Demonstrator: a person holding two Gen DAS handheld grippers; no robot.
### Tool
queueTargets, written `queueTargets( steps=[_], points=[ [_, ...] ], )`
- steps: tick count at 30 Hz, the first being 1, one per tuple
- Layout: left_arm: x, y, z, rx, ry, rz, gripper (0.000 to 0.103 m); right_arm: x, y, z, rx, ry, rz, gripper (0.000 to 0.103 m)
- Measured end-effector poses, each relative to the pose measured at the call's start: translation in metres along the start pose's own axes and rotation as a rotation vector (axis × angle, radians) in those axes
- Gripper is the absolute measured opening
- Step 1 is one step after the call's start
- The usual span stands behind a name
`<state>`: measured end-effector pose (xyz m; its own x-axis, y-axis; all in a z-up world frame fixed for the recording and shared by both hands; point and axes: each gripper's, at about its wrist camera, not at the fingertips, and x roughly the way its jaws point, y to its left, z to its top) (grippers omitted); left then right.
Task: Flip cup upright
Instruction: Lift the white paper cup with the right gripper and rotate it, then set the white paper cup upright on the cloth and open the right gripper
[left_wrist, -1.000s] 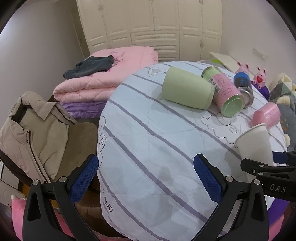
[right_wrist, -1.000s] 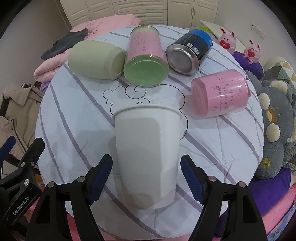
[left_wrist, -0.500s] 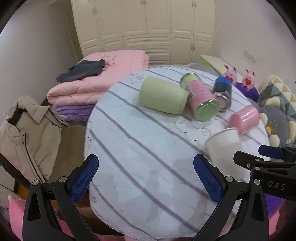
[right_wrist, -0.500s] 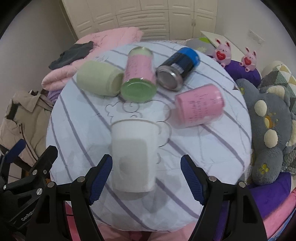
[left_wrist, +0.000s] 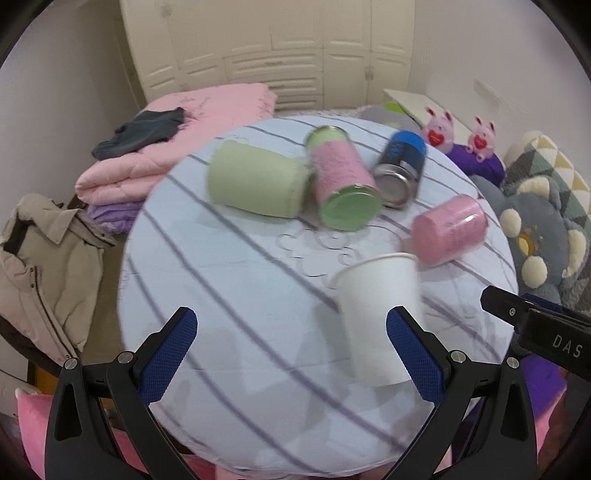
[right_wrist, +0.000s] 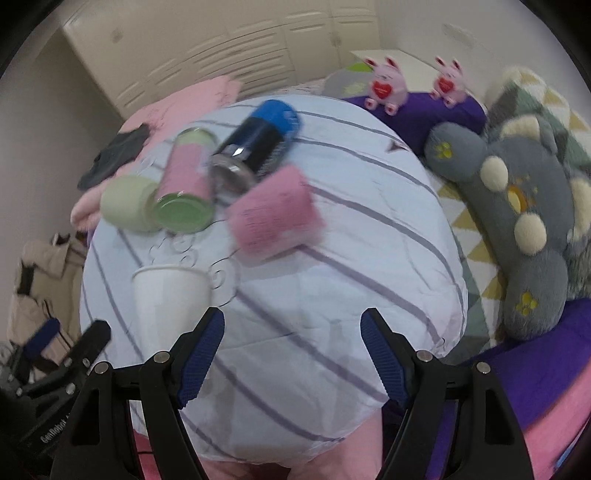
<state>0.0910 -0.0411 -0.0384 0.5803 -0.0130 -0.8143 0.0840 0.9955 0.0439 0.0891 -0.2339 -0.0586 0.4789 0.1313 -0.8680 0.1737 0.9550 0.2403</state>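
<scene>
The white paper cup (left_wrist: 378, 314) stands on the round table with the striped cloth (left_wrist: 229, 295), its wide mouth upward, in the lower right part of the left wrist view. In the right wrist view the same cup (right_wrist: 168, 299) is at the lower left, just beside the left blue pad of the right gripper (right_wrist: 291, 354).

The left gripper (left_wrist: 291, 350) has its jaws wide apart and holds nothing; the cup is partly behind its right finger, near the pad, and I cannot tell if they touch. The right gripper also has its jaws spread wide and they are empty, above the near edge of the table.

Behind the cup, toward the upper middle of the frame, four containers lie on their sides: a pale green cup (left_wrist: 258, 181), a pink can with a green lid (left_wrist: 343, 188), a blue can (left_wrist: 400, 166) and a pink cup (left_wrist: 448, 229). The first three lie close together. Both views are a little blurred.

A grey plush toy (right_wrist: 517, 221) lies at the right of the table.
</scene>
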Motion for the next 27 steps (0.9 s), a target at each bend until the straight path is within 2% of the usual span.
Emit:
queueTargets(
  steps=[4, 8, 11, 15, 19, 27],
  points=[
    [0.011, -0.023, 0.007, 0.011, 0.04, -0.043, 0.103, 0.003, -0.02, 0.004, 0.037, 0.004, 0.016, 0.078],
    [0.023, -0.042, 0.013, 0.027, 0.075, -0.046, 0.103, 0.007, -0.04, 0.007, 0.089, 0.014, 0.036, 0.078],
    [0.031, -0.05, 0.016, 0.02, 0.101, -0.034, 0.103, 0.007, -0.053, 0.008, 0.122, 0.008, 0.101, 0.078],
    [0.043, -0.056, 0.02, 0.0, 0.143, -0.031, 0.103, 0.012, -0.067, 0.012, 0.15, 0.012, 0.08, 0.078],
    [0.053, -0.059, 0.023, -0.03, 0.169, 0.007, 0.103, 0.02, -0.083, 0.015, 0.198, 0.031, 0.14, 0.078],
    [0.071, -0.058, 0.025, -0.064, 0.249, 0.027, 0.102, 0.032, -0.088, 0.023, 0.2, 0.057, 0.155, 0.078]
  ],
)
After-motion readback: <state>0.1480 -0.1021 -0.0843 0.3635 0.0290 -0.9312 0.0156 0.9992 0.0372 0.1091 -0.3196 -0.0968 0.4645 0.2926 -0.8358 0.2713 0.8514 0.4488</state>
